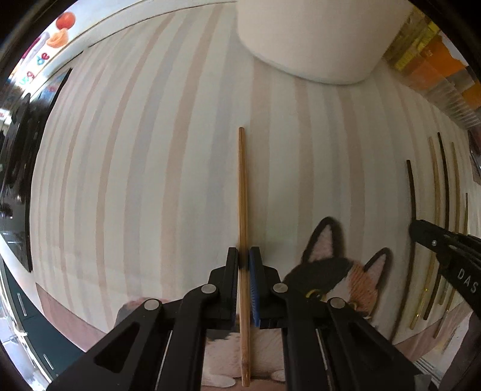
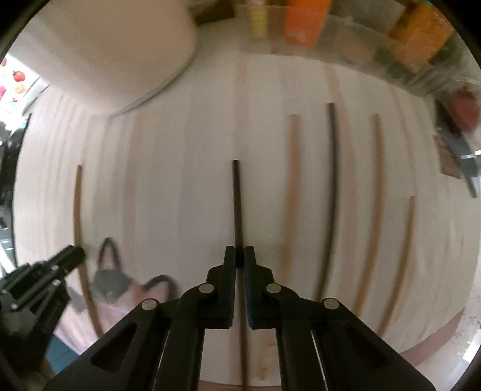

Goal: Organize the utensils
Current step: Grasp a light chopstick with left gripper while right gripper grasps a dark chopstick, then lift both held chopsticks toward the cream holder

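A light bamboo chopstick (image 1: 242, 186) lies along the striped mat (image 1: 135, 180). My left gripper (image 1: 244, 257) points down, shut on the chopstick's lower part. In the right wrist view a dark brown chopstick (image 2: 237, 204) lies on the same mat, and my right gripper (image 2: 240, 255) is shut on it. Each gripper appears in the other's view: the right gripper (image 1: 433, 240) at the right edge, the left gripper (image 2: 60, 261) at the lower left beside the bamboo chopstick (image 2: 78, 210). Several more chopsticks (image 2: 332, 180) lie in a row to the right of the dark one.
A large white round container (image 1: 306, 39) stands at the far end of the mat. A cat-shaped mat (image 1: 339, 270) lies between the two grippers. Orange and yellow packages (image 2: 303, 24) line the back right. A dark object (image 1: 18, 180) sits off the mat's left edge.
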A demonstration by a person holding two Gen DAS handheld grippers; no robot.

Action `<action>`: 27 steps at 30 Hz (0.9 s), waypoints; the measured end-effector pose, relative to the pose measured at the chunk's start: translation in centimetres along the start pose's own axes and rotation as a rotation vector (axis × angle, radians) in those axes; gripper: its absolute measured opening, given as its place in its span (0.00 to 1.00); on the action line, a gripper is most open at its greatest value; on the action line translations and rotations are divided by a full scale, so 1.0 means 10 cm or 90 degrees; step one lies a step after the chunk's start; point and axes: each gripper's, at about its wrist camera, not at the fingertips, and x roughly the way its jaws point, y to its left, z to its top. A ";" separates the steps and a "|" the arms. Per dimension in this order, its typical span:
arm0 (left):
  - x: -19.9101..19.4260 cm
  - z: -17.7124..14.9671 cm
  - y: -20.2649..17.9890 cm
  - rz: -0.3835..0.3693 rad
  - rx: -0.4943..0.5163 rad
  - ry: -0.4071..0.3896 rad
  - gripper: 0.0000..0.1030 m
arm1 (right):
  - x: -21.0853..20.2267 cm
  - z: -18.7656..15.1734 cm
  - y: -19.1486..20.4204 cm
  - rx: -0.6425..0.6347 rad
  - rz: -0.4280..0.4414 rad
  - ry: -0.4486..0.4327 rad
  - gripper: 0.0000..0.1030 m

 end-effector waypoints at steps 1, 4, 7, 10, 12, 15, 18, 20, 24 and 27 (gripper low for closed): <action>0.00 -0.01 0.02 -0.002 -0.001 0.000 0.05 | 0.00 -0.01 0.07 -0.004 0.009 0.003 0.06; -0.01 -0.03 0.04 -0.002 -0.003 0.002 0.05 | 0.02 -0.05 0.22 -0.024 0.003 0.002 0.06; -0.01 -0.07 0.00 0.000 -0.002 0.000 0.05 | 0.01 -0.05 0.29 -0.033 -0.006 0.004 0.06; 0.00 -0.02 -0.03 -0.005 -0.003 0.003 0.05 | 0.03 -0.03 0.31 -0.036 -0.003 0.015 0.06; 0.00 0.00 0.01 -0.009 -0.005 0.005 0.05 | 0.03 -0.01 0.32 -0.039 -0.011 0.021 0.06; -0.01 0.03 0.07 -0.012 -0.004 0.006 0.05 | 0.02 0.02 0.26 -0.054 -0.038 0.026 0.06; -0.02 0.05 0.08 -0.011 -0.003 0.006 0.05 | 0.07 -0.07 0.36 -0.069 -0.057 0.022 0.06; -0.02 0.04 0.08 -0.010 -0.002 0.007 0.05 | 0.08 -0.13 0.42 -0.077 -0.070 0.017 0.06; -0.01 0.08 0.05 -0.009 -0.005 0.005 0.05 | 0.08 -0.14 0.51 -0.071 -0.088 0.009 0.06; 0.00 0.13 0.03 -0.009 0.001 0.002 0.05 | 0.07 -0.09 0.60 -0.059 -0.082 0.000 0.05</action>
